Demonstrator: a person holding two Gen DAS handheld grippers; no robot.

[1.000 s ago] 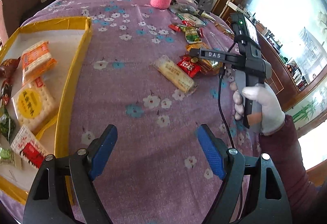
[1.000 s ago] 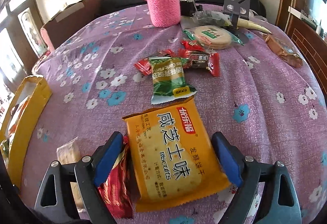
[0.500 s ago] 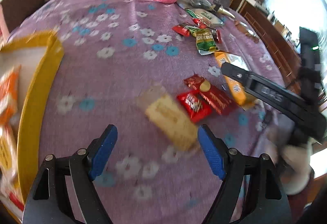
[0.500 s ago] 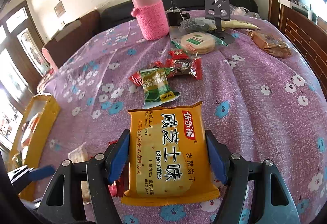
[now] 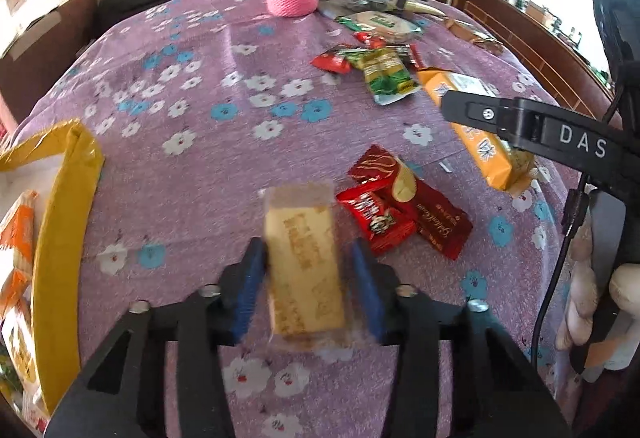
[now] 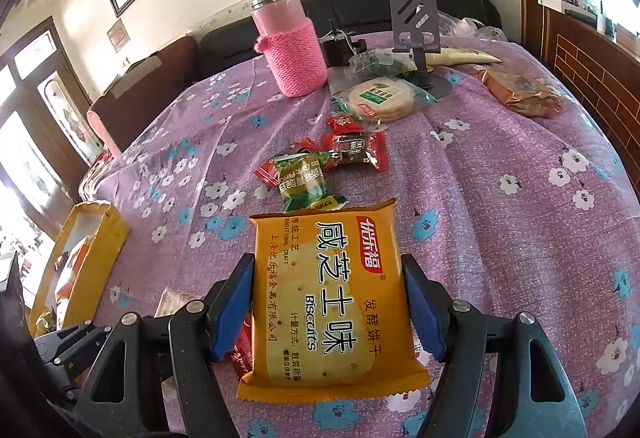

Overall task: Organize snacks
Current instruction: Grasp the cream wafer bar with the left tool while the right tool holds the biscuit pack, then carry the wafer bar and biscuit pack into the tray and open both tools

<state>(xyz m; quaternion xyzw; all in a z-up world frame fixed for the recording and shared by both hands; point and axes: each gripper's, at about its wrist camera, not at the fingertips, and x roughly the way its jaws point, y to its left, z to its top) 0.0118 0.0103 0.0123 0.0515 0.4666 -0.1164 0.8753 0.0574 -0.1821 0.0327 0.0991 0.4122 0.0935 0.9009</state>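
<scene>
My left gripper (image 5: 306,280) is closed around a clear-wrapped pale biscuit bar (image 5: 304,262), its blue pads against both long sides. My right gripper (image 6: 328,302) is shut on an orange biscuit packet (image 6: 326,298) and holds it above the purple flowered cloth; that packet also shows in the left wrist view (image 5: 476,134) under the right gripper's arm. A yellow-edged box (image 5: 60,222) with several snacks inside lies at the left. Red snack packets (image 5: 404,206) lie just right of the bar.
A green packet (image 6: 306,182), red candies (image 6: 356,148), a round biscuit pack (image 6: 380,98) and a brown packet (image 6: 520,94) lie farther back. A pink knitted bottle (image 6: 292,54) and a grey phone stand (image 6: 416,26) stand at the far edge.
My left gripper moved forward over the biscuit bar and closed on it. My right gripper closed on the orange packet and lifted it off the cloth.
</scene>
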